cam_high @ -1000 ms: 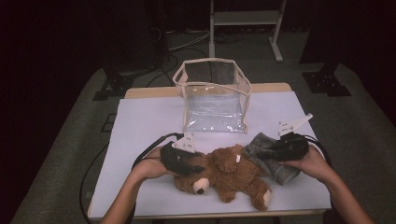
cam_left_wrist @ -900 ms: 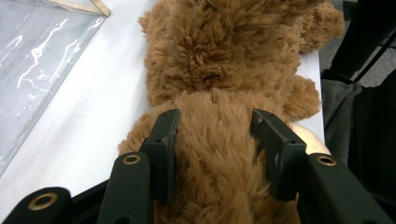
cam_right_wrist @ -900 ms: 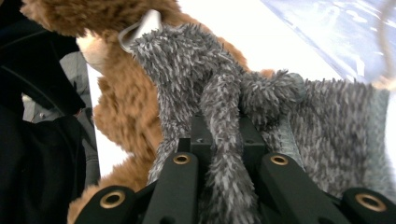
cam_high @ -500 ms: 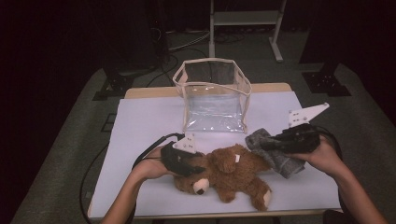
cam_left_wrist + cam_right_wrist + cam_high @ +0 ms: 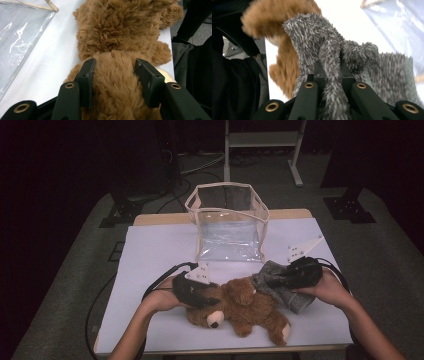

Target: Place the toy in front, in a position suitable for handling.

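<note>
While the left gripper is clamping its jaws on the brown teddy bear lying on the table, the right gripper is pinching a fold of the grey plush cloth. The bear is lying between both grippers, with the clear bag standing beyond them.

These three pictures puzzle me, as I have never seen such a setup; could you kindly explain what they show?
A person sits at a white table, holding a hand-operated two-jaw gripper in each hand. The high view comes from a fixed camera above; the other two come from cameras riding on the grippers. On the table stand a clear plastic bag, a brown teddy bear and a grey fuzzy cloth. The left gripper is clamped on the bear; the right gripper pinches the grey cloth.
</note>
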`<state>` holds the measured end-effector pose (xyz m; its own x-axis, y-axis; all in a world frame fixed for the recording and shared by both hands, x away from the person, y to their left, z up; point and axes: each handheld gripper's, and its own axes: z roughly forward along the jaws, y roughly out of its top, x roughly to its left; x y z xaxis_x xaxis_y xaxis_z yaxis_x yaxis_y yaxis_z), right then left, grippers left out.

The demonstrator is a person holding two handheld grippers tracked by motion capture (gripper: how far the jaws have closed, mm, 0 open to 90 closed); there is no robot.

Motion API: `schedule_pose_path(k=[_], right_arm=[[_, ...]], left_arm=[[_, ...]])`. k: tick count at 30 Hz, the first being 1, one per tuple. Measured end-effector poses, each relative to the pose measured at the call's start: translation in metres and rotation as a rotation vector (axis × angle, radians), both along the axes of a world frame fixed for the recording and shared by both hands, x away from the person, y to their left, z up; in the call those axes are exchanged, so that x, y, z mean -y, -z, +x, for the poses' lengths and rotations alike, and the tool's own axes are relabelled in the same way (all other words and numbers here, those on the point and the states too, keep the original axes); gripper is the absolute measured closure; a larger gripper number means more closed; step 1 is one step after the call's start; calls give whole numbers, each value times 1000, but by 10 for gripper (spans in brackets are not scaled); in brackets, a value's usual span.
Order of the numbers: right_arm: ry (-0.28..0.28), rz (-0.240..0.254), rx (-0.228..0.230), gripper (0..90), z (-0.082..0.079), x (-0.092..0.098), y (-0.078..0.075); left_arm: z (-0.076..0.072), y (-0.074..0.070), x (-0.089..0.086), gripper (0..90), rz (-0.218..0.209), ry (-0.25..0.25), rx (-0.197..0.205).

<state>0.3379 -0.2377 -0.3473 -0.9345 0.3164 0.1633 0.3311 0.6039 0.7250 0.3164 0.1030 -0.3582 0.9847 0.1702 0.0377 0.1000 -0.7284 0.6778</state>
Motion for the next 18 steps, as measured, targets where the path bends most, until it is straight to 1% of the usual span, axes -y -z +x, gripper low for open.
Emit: schedule_pose_path(k=[2,3,6,8,9,11,12,14,15,16,18], right_arm=[[14,6,-9,805,-2,8,2],[18,17,-4,805,-3,11,0],[8,51,28,805,-8,9,-16],[-19,85,57,805,-11,0,-32],[-38,97,78,805,-11,-8,-42],[-71,99,102,805,-10,-24,-52],[-83,96,107,806,-8,-32,-53],[-98,81,101,806,-3,-46,-49],[-98,81,101,806,-3,-46,-49],[-98,60,68,806,3,-53,-35],[-91,38,25,806,8,-53,-17]], left_arm=[[0,0,1,521,1,3,0],[0,0,2,522,2,1,-1],[1,-1,5,531,6,3,5],[2,-1,5,533,14,6,4],[2,-1,5,533,14,6,4],[2,-1,6,533,16,6,2],[2,-2,6,533,17,8,3],[2,-1,4,533,13,11,5],[2,-1,4,533,13,11,5],[2,1,3,533,-2,5,1],[3,2,1,532,-10,6,-1]])
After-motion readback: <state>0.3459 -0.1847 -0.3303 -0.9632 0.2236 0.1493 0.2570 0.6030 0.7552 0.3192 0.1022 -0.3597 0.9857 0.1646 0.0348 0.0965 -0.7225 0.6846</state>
